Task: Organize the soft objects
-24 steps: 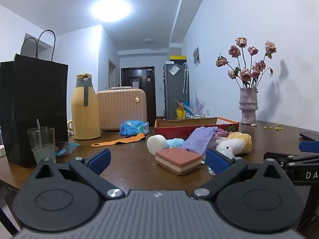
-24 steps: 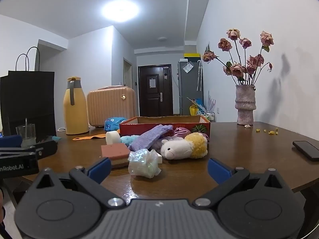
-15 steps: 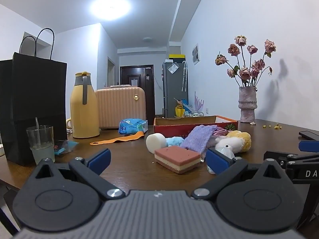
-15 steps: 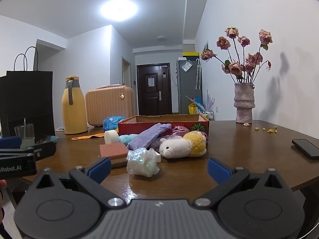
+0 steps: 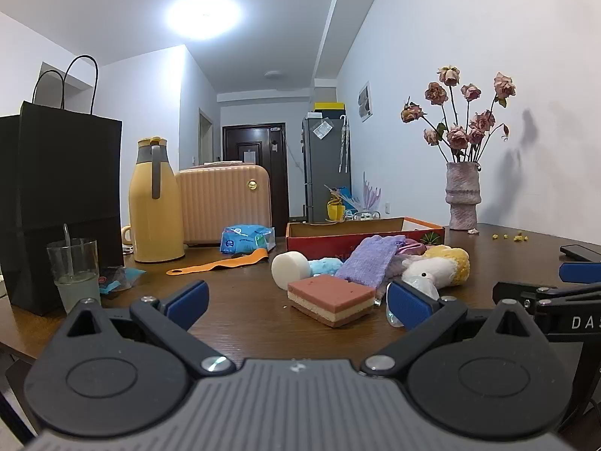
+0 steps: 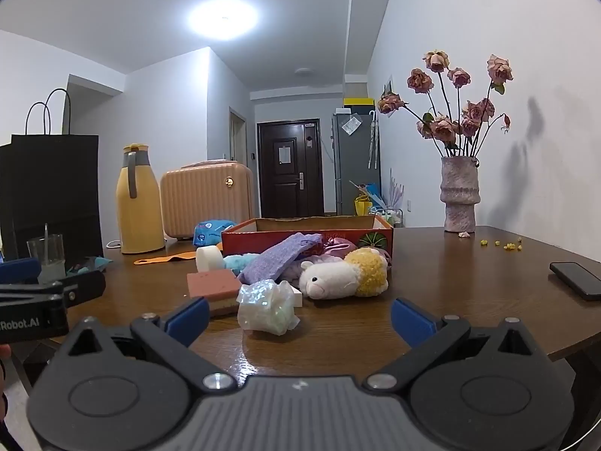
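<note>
Both tools hang level just off the near edge of the brown worktop [image 6: 469,274], each with its blue pads spread wide and nothing between them: the left tool [image 5: 296,298] faces the layered pink sponge [image 5: 332,297], and the right tool [image 6: 298,314] faces a crumpled iridescent wrapper ball [image 6: 267,306]. This looks like the very start of the job, with no soft thing yet picked up. The soft things lie in a loose heap toward the middle of the worktop, just in front of the open red cardboard box [image 6: 306,233], which is the likely place for them: a white foam cylinder [image 5: 291,268], a light-blue fluffy bit [image 5: 326,265], a purple knitted cloth [image 6: 280,259] draped over pink fabric, and a white and yellow plush sheep [image 6: 343,276] lying on its side. The sponge and the wrapper ball sit nearest the tools and apart from the heap, so they seem the easiest first picks, one for each side. Toward the left edge stand a black paper bag [image 5: 60,195], a glass with a straw [image 5: 73,274], a yellow thermos jug [image 5: 154,203], a peach vanity case [image 5: 223,203], a blue tissue pack [image 5: 246,238] and an orange strap [image 5: 219,263]; none blocks the way to the box. A vase of dried roses [image 6: 460,197] stands at the far right corner and a dark phone [image 6: 574,280] lies near the right edge, both clear of the heap.
</note>
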`<state>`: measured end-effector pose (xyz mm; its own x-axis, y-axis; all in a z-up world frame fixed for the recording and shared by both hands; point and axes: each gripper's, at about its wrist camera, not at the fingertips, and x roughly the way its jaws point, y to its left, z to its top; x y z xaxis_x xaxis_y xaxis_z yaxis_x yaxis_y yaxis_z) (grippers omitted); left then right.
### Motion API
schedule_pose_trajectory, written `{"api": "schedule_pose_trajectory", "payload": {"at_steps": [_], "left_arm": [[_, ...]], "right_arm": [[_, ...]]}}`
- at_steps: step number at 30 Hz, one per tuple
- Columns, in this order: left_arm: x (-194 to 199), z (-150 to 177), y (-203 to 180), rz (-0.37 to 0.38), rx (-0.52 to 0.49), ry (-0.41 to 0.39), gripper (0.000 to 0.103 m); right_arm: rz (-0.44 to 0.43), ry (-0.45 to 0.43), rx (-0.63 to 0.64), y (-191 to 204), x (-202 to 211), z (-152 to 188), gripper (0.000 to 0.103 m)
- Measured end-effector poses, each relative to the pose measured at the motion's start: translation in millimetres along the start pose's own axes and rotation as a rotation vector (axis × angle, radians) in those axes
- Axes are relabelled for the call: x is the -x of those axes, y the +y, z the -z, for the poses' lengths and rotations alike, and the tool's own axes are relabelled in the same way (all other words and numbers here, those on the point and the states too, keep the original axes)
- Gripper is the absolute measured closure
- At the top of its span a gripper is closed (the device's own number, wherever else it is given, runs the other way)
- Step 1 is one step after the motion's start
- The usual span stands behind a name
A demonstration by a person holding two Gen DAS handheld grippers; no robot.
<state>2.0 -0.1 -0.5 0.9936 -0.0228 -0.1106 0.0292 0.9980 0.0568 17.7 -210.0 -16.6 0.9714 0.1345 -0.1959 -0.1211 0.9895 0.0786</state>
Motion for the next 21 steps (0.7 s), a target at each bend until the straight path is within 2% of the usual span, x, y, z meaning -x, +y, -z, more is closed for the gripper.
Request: {"api": "schedule_pose_trajectory", "payload": {"at_steps": [21], "left_arm": [[0.1, -0.2, 0.1, 0.000, 0.001, 0.002, 0.000]], "right_arm": [[0.000, 0.003, -0.002, 0.0, -2.6, 1.3, 0.000]]}}
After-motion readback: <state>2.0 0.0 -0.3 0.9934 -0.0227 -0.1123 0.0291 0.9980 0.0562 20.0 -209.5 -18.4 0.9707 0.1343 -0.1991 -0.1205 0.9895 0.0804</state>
